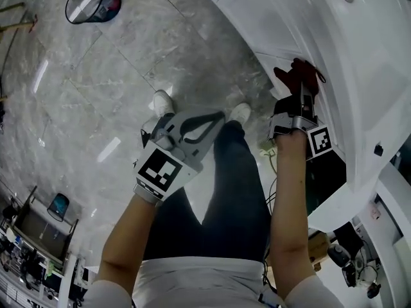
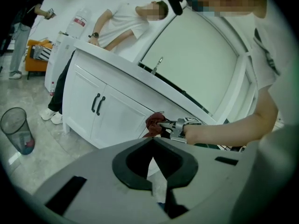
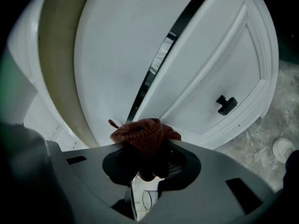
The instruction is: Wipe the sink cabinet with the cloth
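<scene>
Wiping is in hand: the right gripper clamps the bunched rust-red knitted cloth at the white panelled sink cabinet, by its dark door seam, while the left gripper hangs closed and empty, well apart; next probably come firm sweeps across the door.

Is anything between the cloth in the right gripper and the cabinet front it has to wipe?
Nothing visible does. The right gripper holds the red cloth close up to the white cabinet front, with no object between them.
</scene>
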Tool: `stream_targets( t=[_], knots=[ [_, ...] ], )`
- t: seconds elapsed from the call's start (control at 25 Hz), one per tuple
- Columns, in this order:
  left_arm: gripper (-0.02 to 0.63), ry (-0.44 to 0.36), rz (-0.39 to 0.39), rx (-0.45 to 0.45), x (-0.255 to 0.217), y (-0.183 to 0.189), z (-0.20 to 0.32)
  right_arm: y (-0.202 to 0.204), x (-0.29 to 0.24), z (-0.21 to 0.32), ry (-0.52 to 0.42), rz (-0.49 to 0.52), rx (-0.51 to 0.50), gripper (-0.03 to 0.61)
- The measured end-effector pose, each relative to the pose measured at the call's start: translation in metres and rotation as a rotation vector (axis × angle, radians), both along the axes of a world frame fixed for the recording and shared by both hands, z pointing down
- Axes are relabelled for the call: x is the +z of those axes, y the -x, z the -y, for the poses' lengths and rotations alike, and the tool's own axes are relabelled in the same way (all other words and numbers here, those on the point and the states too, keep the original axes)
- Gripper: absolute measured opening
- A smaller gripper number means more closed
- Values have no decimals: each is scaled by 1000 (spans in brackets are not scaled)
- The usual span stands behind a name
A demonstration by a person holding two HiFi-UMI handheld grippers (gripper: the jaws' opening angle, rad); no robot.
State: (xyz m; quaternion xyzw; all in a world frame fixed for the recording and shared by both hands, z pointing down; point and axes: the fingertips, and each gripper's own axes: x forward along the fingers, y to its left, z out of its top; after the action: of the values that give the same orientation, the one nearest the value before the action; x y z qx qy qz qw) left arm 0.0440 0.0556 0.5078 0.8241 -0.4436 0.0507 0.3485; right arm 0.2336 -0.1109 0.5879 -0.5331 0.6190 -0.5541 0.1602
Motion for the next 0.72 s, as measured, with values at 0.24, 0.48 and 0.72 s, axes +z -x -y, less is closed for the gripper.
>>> stream_targets(
  t=[0.24, 0.48, 0.72],
  knots=[
    [11, 7, 11, -63, 5, 3, -2, -2, 17, 10, 36, -16, -53, 103],
    [11, 8, 38, -112, 10, 15, -3, -4, 59, 12, 92, -50, -65, 103],
    [11, 11, 63, -123, 19, 22, -3, -3, 96, 13, 114, -82, -90, 103]
  ],
)
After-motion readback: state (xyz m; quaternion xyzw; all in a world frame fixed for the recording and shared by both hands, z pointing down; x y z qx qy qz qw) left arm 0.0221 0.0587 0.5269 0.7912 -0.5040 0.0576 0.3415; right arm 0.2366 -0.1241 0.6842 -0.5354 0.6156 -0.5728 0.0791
